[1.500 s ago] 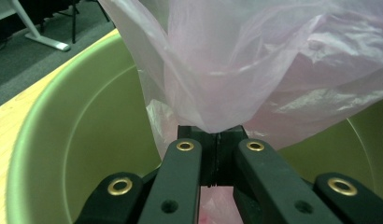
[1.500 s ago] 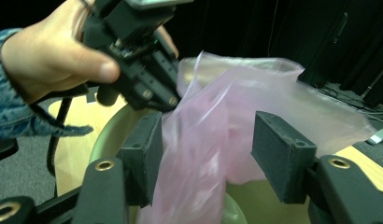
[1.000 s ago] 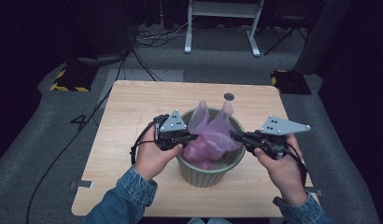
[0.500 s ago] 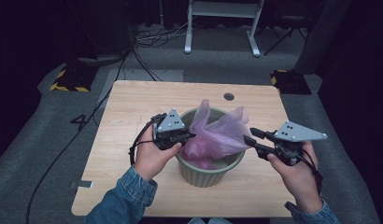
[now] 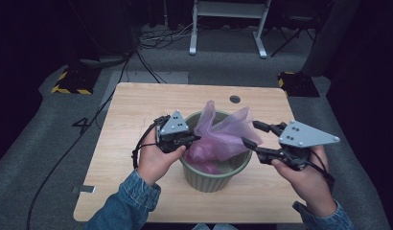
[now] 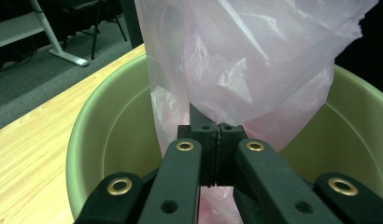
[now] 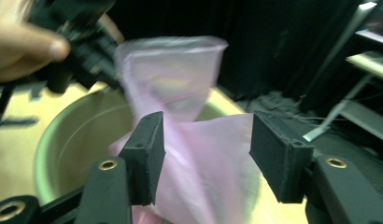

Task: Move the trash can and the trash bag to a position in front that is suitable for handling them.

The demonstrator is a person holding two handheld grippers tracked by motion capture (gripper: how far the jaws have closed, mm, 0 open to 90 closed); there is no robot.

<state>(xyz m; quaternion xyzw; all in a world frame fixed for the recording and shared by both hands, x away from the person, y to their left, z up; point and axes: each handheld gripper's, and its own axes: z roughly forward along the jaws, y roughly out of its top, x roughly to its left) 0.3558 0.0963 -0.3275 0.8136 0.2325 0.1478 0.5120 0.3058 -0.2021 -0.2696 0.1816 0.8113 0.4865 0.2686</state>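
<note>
Your left gripper point(image 6: 212, 135) is clamped on the pink bag point(image 5: 222, 136); your right gripper point(image 7: 206, 158) gapes wide, bag film between its jaws, over the green bin point(image 5: 210, 178).

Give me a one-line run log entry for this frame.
left tool: shut on pink bag | right tool: open, beside bag | green bin: upright on table, bag partly inside
</note>
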